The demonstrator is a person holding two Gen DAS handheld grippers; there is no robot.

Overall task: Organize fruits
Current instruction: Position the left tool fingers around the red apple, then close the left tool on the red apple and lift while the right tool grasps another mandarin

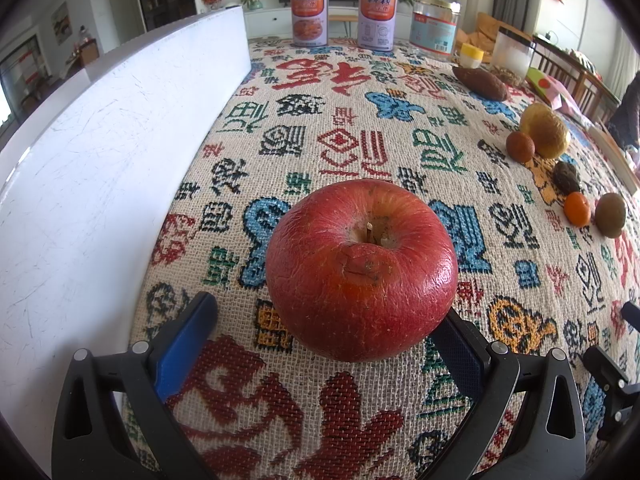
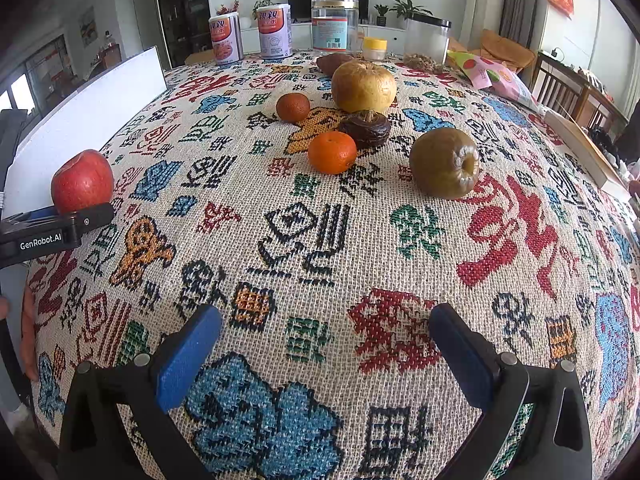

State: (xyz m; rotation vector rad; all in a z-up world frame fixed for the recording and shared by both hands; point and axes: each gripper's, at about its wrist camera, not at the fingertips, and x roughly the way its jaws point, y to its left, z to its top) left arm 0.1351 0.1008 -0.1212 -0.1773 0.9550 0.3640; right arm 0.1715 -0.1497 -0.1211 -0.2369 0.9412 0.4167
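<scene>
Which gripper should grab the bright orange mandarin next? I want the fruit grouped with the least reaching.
Right. The right gripper is open and empty, facing the mandarin across bare cloth. The left gripper has the red apple between its open jaws, and the mandarin lies far to its right.

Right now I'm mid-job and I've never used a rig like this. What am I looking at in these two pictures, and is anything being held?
There is no robot arm: a person carries one two-finger tool in each hand, and each tool has a wide-angle camera looking out along its blue-padded fingers.

The left wrist picture comes from the left tool. A wrinkled red apple sits on the patterned tablecloth between its open fingers. The right pad looks close to the apple and the left pad is apart from it, so nothing is gripped.

The right wrist picture comes from the right tool, open and empty over bare cloth. Ahead lie a bright orange tangerine, a darker one, a brownish-green fruit, a large yellow fruit and a dark shrivelled one. Cans and jars stand along the far edge.
</scene>
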